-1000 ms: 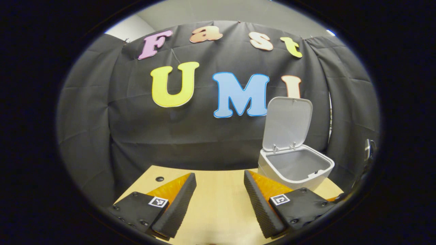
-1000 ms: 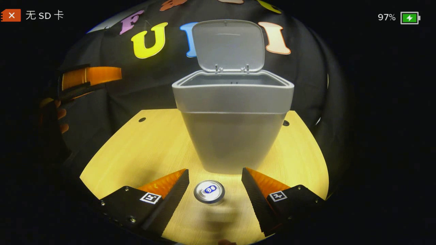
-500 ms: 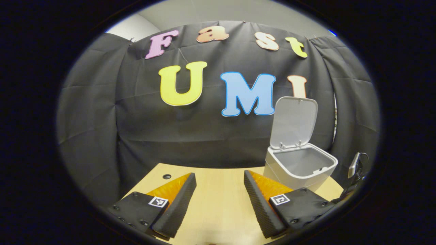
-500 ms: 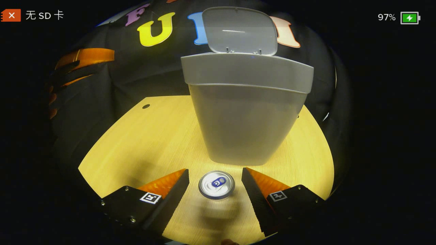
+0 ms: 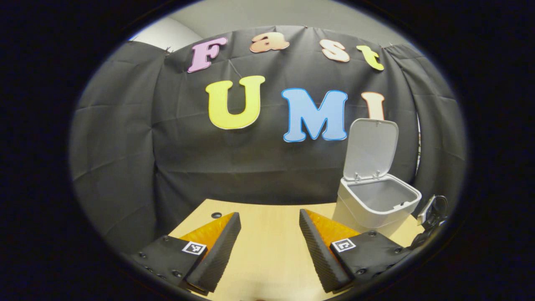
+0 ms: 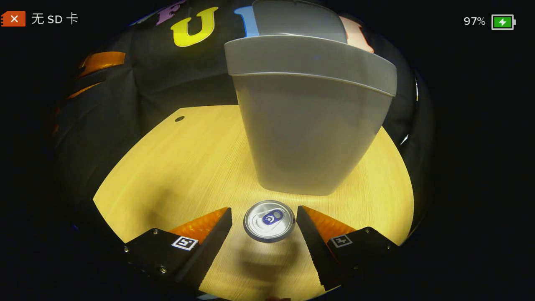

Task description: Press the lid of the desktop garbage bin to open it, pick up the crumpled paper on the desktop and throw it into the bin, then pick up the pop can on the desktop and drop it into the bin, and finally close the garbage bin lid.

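Note:
The pop can (image 6: 269, 220) stands upright on the wooden desktop (image 6: 184, 167), its silver top facing the camera. My right gripper (image 6: 264, 215) is open, with a finger on either side of the can and gaps between them. Just behind the can rises the grey garbage bin (image 6: 307, 121), its lid (image 6: 299, 19) standing up. In the left gripper view the bin (image 5: 376, 205) sits at the right with its lid (image 5: 370, 144) raised and its inside partly visible. My left gripper (image 5: 269, 221) hangs open over bare wood, holding nothing. It also shows far left in the right gripper view (image 6: 94, 69).
Black cloth walls close the booth behind and beside the desktop (image 5: 267, 255). Small round holes (image 6: 179, 118) (image 5: 216, 215) mark the desktop's far corner. Part of the other gripper (image 5: 430, 213) shows beside the bin at the right edge.
My right gripper has dropped and moved forward, so the can now sits between its fingers and the bin looms larger. The left gripper has drifted left, away from the bin.

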